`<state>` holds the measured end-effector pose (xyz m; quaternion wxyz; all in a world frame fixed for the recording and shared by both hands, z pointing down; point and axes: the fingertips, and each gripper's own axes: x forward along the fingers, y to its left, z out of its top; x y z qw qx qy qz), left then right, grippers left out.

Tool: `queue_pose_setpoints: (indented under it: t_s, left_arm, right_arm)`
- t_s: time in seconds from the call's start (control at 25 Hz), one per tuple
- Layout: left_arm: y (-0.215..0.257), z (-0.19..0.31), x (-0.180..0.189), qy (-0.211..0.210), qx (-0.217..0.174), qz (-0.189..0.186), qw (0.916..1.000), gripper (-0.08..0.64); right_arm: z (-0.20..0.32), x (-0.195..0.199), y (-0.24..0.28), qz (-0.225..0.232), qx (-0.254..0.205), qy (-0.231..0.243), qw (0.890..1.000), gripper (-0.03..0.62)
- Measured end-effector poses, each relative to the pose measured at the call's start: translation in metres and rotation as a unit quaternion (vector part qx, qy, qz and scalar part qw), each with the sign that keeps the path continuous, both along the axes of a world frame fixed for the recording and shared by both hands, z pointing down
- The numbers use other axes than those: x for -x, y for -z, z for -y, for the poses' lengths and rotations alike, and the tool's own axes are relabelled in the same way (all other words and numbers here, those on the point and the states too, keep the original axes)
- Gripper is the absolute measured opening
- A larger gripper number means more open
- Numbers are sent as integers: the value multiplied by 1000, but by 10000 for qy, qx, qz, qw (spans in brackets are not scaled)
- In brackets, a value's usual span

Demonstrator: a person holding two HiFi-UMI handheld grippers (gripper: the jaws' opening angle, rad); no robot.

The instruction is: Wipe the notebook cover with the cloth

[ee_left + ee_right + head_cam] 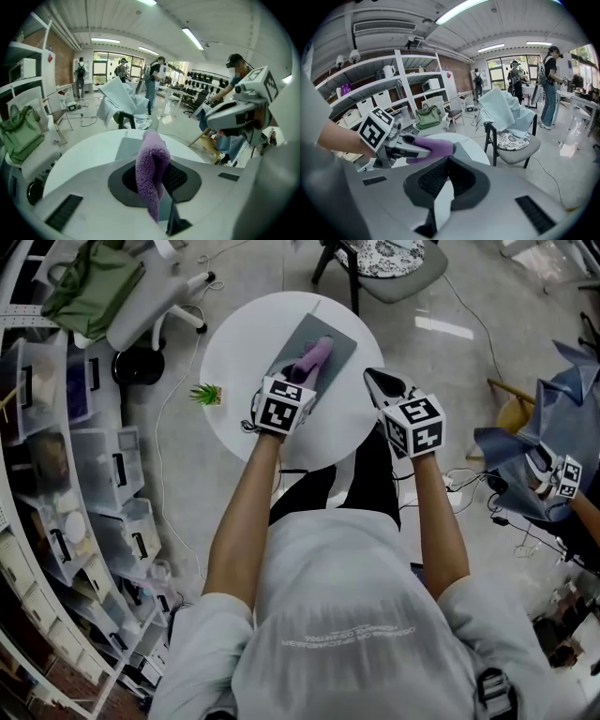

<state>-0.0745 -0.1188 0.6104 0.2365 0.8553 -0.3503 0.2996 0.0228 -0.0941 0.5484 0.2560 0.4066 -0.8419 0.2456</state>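
Nearest the head camera are the person's shoulders in a pale shirt point(375, 615), both bare forearms reaching forward to a round white table point(239, 343). The grey notebook point(339, 341) lies closed on that table, its long axis running away from the person and slanting toward their right. The left gripper point(300, 377) sits over the notebook's near end, its jaws clamped on a purple cloth point(317, 354) whose free end reaches forward along the cover. From its own view the fluffy fold stands pinched between the pads, with the grey cover beyond it. Whether the cloth is actually pressing on the cover or hanging just above it cannot be told from these views. The right gripper point(382, 381) is over bare table just beside the notebook's right-hand long edge, jaws apart with nothing between them, and its camera looks across at the left gripper and cloth. So the left hand is the nearer one, already lined up with the cover, which stretches ahead of it and to the right. A wiping stroke would probably have to follow that slant rather than go straight forward, and the empty right gripper seems well placed to steady the book. A small green plant point(206, 394) stands at the table's left edge, well clear.
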Motion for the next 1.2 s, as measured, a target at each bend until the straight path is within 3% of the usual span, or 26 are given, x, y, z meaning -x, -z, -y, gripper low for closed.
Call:
queue_pose_setpoints:
  t_s: [0.16, 0.36, 0.48, 0.8, 1.04, 1.2]
  left_arm:
    - [10, 28, 47, 558, -328, 223, 9977, 51]
    - [19, 47, 100, 974, -637, 1123, 9868, 51]
    - [14, 52, 120, 1176, -704, 1472, 9796, 51]
    - [-56, 8, 91, 559, 85, 1397, 9886, 51]
    - [-72, -4, 75, 624, -129, 1484, 9869, 51]
    - [-73, -8, 71, 639, 50, 1399, 9881, 51]
  right_arm:
    - [4, 14, -2, 26, -11, 163, 9999, 5]
    - [6, 25, -2, 17, -1, 313, 9995, 5]
    - [7, 31, -8, 31, 34, 395, 9992, 5]
    - [1, 39, -19, -6, 189, 491, 9986, 5]
    - [-5, 36, -29, -43, 299, 480, 9984, 5]
    - [-11, 38, -36, -6, 369, 487, 9981, 5]
